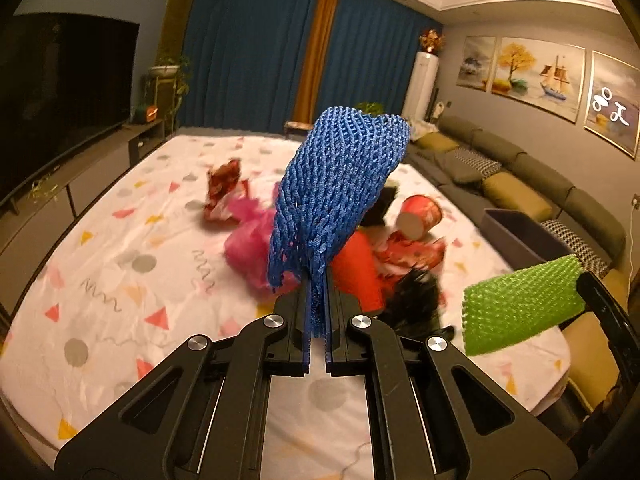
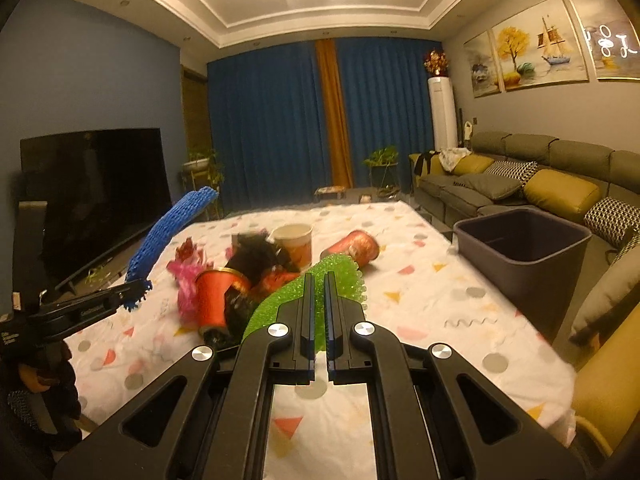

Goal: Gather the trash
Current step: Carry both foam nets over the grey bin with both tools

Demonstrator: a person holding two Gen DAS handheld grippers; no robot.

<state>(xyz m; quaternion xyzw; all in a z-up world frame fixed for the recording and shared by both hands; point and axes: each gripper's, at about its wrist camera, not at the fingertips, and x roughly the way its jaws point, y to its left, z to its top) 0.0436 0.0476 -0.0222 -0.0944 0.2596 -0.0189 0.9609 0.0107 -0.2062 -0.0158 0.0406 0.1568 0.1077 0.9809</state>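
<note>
My left gripper [image 1: 318,300] is shut on a blue foam net sleeve [image 1: 340,188] that stands up above the table; it also shows in the right wrist view [image 2: 168,236]. My right gripper [image 2: 319,296] is shut on a green foam net sleeve [image 2: 304,296], seen at the right in the left wrist view [image 1: 520,308]. A pile of trash lies mid-table: an orange cup [image 2: 212,300], pink wrapper [image 2: 184,276], black crinkled piece [image 2: 256,256], paper cup [image 2: 294,240] and a red cup on its side [image 2: 356,246].
A dark plastic bin [image 2: 520,248] stands at the table's right edge beside the sofa [image 2: 540,184]. The table has a white patterned cloth [image 2: 440,320]. A TV [image 2: 92,192] stands left. Blue curtains hang behind.
</note>
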